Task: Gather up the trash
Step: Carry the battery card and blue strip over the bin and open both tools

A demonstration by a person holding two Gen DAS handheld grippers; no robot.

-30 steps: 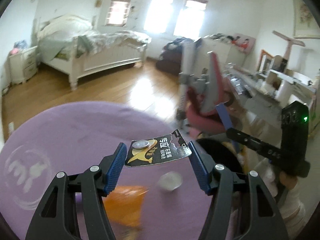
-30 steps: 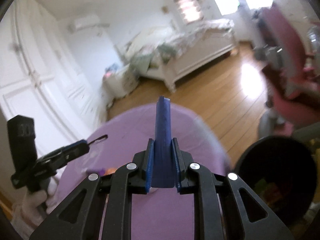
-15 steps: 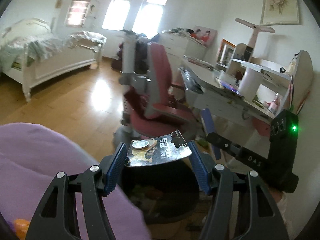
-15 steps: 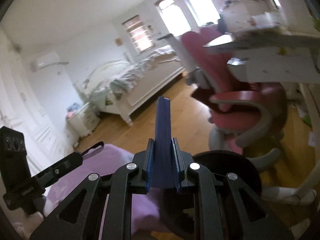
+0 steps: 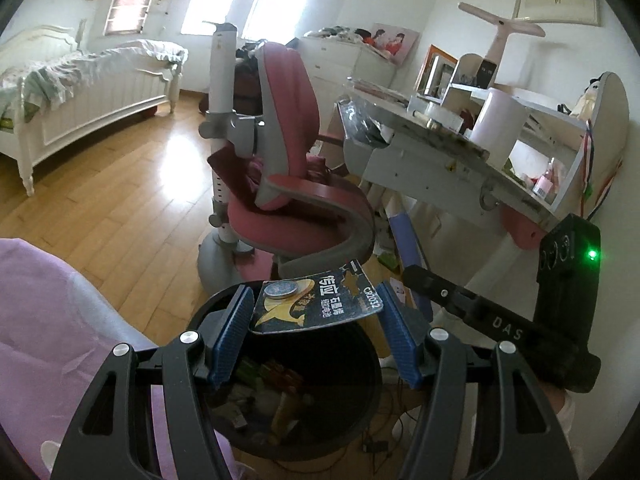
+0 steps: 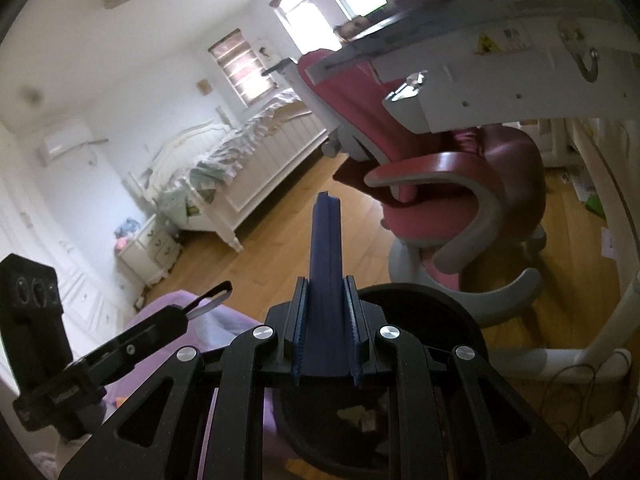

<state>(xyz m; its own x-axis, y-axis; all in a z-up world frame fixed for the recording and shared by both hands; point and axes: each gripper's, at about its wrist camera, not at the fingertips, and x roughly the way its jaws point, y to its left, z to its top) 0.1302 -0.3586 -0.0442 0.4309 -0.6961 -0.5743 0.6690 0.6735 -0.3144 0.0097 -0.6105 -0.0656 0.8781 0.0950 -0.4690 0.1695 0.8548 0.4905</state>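
Bin [image 5: 362, 420] holds wrappers (mixed); battery card [image 5: 316, 304] above.

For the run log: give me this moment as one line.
stage: over bin | left gripper: shut on battery card | right gripper: shut on blue strip | black trash bin: below, holds trash | release: not yet

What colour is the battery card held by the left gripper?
Black with a gold fish design, on the battery card; the left wrist view shows it best.

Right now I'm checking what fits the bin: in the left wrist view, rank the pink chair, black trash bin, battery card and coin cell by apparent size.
1. pink chair
2. black trash bin, nearer the camera, so this order is unsure
3. battery card
4. coin cell
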